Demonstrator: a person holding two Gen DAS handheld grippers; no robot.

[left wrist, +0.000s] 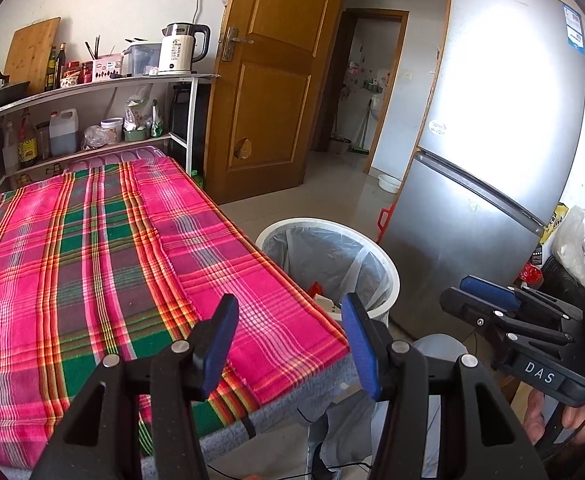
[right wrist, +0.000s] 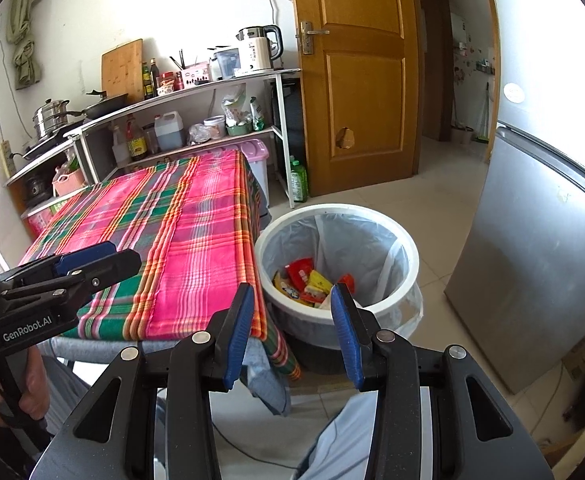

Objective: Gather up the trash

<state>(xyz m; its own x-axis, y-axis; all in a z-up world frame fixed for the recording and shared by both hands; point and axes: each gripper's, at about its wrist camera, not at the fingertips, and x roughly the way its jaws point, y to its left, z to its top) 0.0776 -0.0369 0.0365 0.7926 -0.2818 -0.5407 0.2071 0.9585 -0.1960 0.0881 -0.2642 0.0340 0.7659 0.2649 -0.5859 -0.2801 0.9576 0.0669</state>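
A white trash bin [right wrist: 372,216] with a clear liner stands on the floor beside the table's right edge. Red and yellow wrappers [right wrist: 304,280] lie inside it. My right gripper [right wrist: 292,308] hovers in front of the bin, open, with nothing between its blue pads. My left gripper [left wrist: 290,320] is over the near right corner of the plaid tablecloth [left wrist: 92,240], open and holding nothing. The bin's rim [left wrist: 376,256] shows just beyond that corner. Each gripper also appears in the other's view: the right gripper [left wrist: 480,292] and the left gripper [right wrist: 92,256]. The cloth top [right wrist: 180,240] bears no loose items.
A silver fridge [left wrist: 492,120] stands right of the bin, a wooden door [left wrist: 272,80] behind it. A white shelf [right wrist: 212,80] with kettle, bottles and pans lines the far wall. A green bottle [right wrist: 298,180] and a pink-lidded box [right wrist: 256,152] sit by the table's far end.
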